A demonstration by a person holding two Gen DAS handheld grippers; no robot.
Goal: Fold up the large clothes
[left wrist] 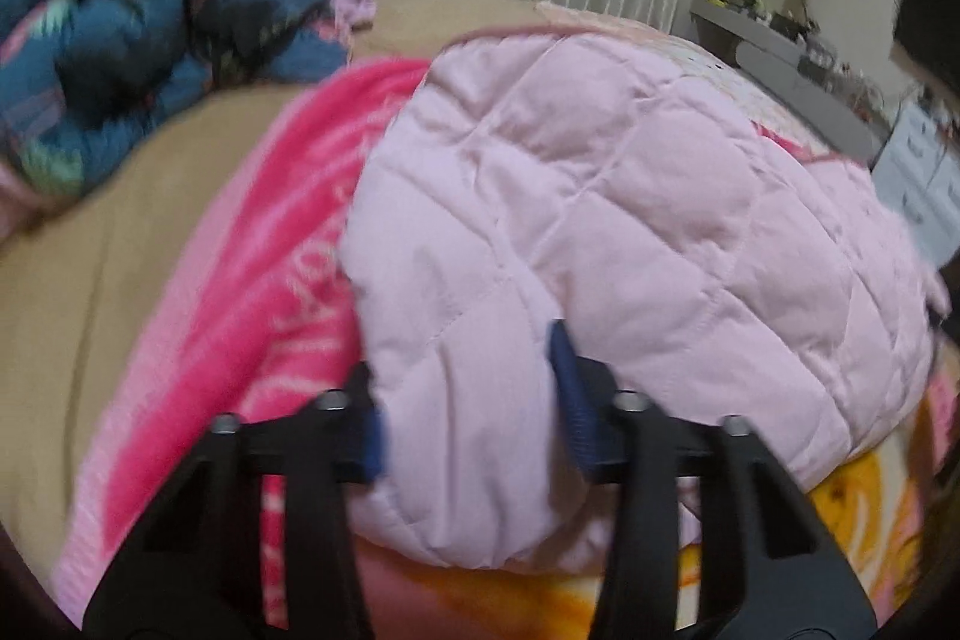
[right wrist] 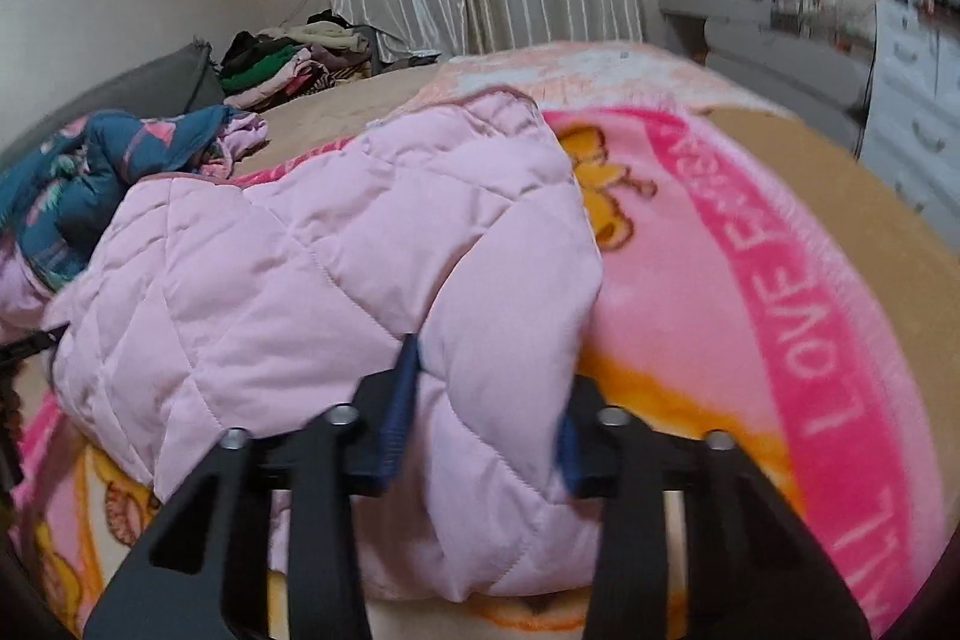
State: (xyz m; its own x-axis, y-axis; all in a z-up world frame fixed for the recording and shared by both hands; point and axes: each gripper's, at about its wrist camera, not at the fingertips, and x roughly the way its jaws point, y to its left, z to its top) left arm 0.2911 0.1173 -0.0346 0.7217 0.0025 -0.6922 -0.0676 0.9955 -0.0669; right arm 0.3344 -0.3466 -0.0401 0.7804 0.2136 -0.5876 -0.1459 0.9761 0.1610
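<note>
A pale pink quilted jacket (left wrist: 600,232) lies bunched on a pink cartoon blanket (left wrist: 264,244) on the bed. My left gripper (left wrist: 468,400) has its jaws apart around the jacket's near left edge, and padded fabric fills the gap between the blue pads. My right gripper (right wrist: 486,400) stands the same way on the jacket (right wrist: 300,268) at its near right edge, over the blanket (right wrist: 750,280). Whether either grip is pinching the fabric is not clear. The far side of the jacket is hidden by its own bulk.
A dark blue patterned garment (left wrist: 138,40) lies crumpled at the far left of the bed (left wrist: 72,292); it also shows in the right wrist view (right wrist: 78,172). A pile of clothes (right wrist: 288,64) sits by the curtain. A grey shelf (left wrist: 780,58) and white drawers (right wrist: 918,112) stand at the right.
</note>
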